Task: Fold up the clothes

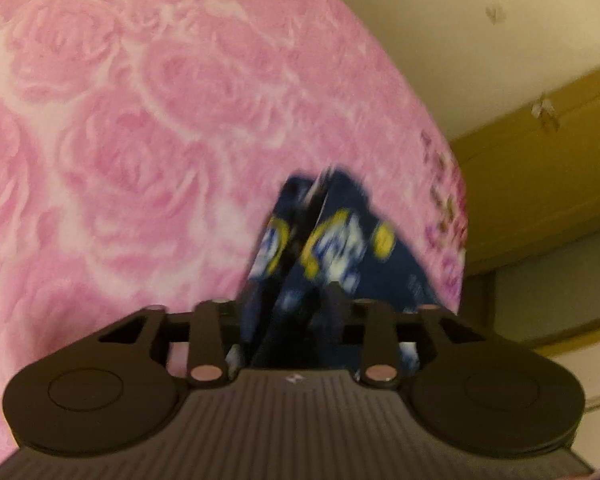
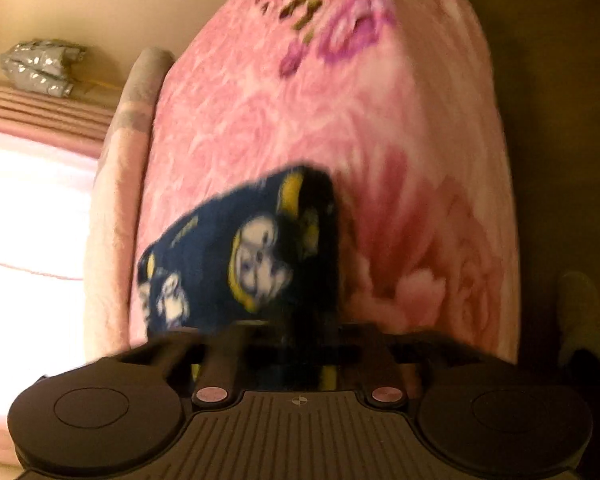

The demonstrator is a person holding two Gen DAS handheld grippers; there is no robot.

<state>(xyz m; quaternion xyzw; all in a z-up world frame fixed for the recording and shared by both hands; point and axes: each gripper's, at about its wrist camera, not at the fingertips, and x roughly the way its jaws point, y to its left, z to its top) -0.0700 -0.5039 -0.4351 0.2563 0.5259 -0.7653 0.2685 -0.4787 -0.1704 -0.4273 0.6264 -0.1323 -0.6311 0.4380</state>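
Navy cartoon-print fleece garment (image 1: 332, 240) on pink rose-print blanket (image 1: 140, 120). Left gripper (image 1: 288, 304) and right gripper (image 2: 300, 320): blurred, grip unclear. Risk: folded layers spring apart.

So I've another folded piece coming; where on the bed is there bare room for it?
The pink rose blanket lies bare left of and beyond the navy printed garment. It is tight on the garment's right, near the bed's edge.

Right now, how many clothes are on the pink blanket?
1: a navy garment with yellow cartoon faces, on the pink rose blanket, just ahead of both cameras. More could be hidden outside both views.
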